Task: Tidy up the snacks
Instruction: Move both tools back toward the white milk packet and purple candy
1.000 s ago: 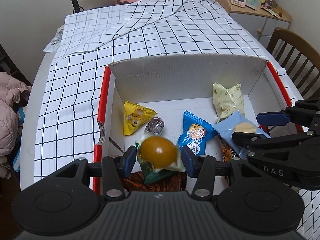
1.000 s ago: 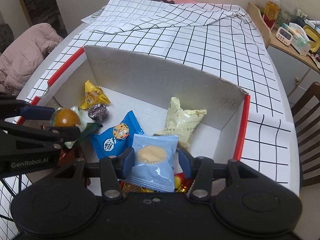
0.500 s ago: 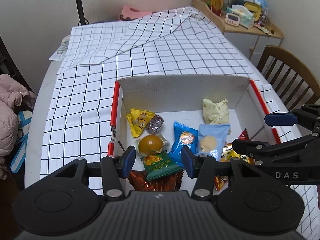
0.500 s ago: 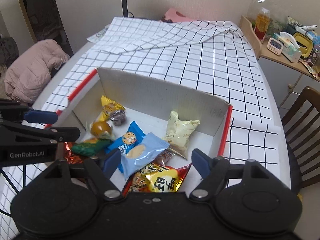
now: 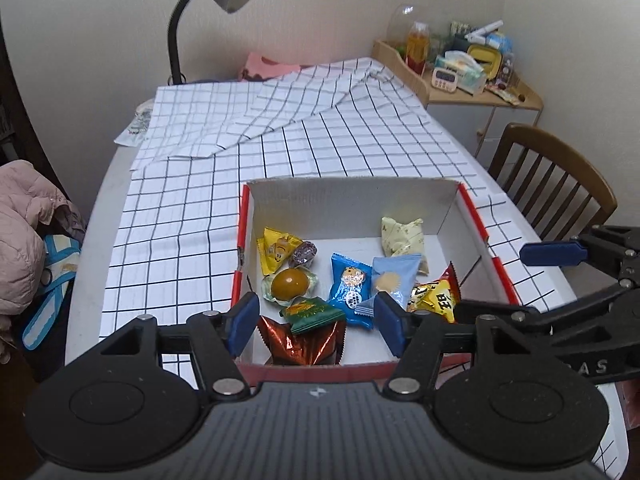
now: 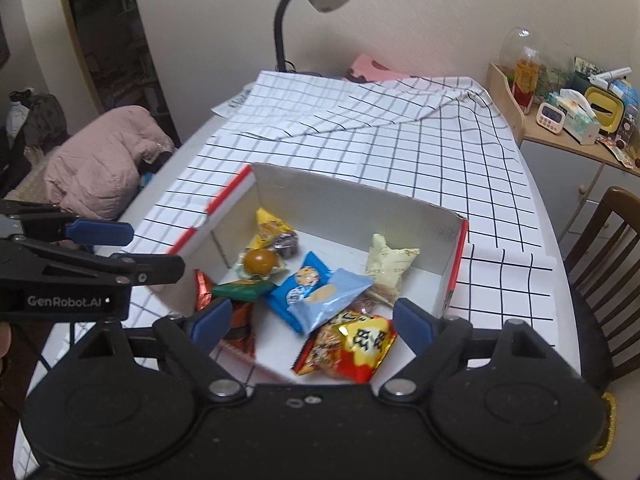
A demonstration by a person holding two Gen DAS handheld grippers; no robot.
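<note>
Left tool, right tool opening, both empty.

Both wrist fisheyes angled down, near, over the open white cardboard box with red edges; left view from box's left, right from its right.

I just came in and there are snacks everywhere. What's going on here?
A person holding two grippers is sorting snacks into a cardboard box on the checked tablecloth. Right now neither gripper holds anything: the left gripper and the right gripper hang above the box, jaws opening, nothing between them. The jelly cup and the pale blue packet lie in the box among the other snacks.
</note>
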